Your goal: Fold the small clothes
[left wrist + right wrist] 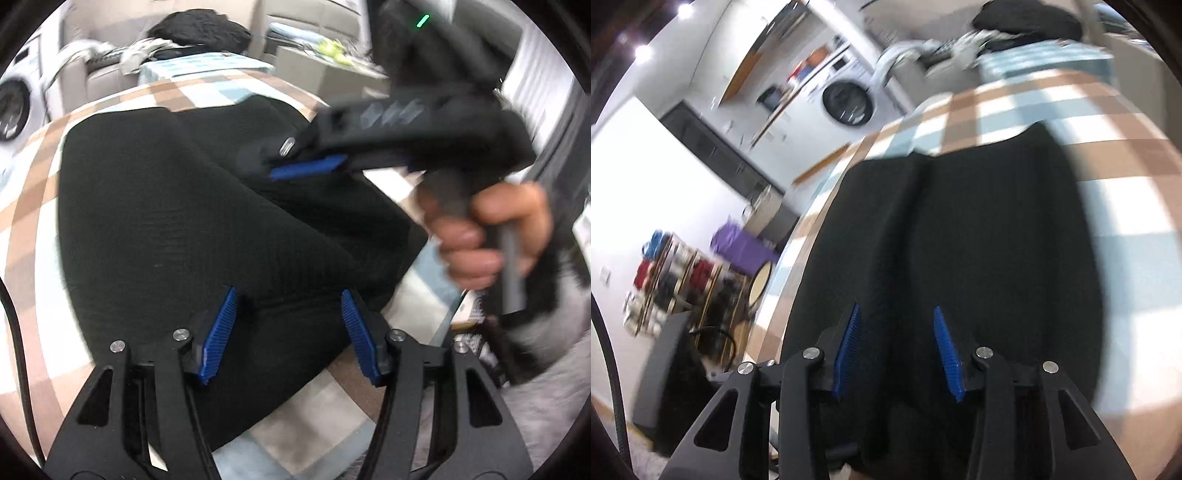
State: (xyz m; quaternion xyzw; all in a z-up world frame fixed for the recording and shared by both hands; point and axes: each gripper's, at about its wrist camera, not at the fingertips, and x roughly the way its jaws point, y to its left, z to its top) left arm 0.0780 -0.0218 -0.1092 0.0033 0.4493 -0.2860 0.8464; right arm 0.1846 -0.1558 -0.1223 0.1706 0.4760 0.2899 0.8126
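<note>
A black garment (177,206) lies spread on the desk (33,177), which is covered by a cloth checked in brown, pale blue and white; the fabric has a ribbed or crinkled weave and a long crease running down its middle in the right wrist view (923,229). The left gripper (288,306) hangs over the near edge of the garment with its jaws parted about halfway, the blue ridged pads (218,339) standing clear on either side of the cloth and pressing on nothing. The right gripper (897,325) sits over the near part of the same garment, its jaws open to a moderate gap, and nothing is clamped between the blue pads (846,354); the black fabric simply shows beneath and between them. In the left wrist view the right gripper (306,168) appears blurred at the garment's far right edge, carried by a hand (487,236) wrapped around its grey handle. Beyond the desk, a second dark heap of clothing (199,29) lies on a striped surface, and a white washing machine (849,99) stands against the wall. Shelves with coloured items (672,280) show at the left of the right wrist view, blurred.
</note>
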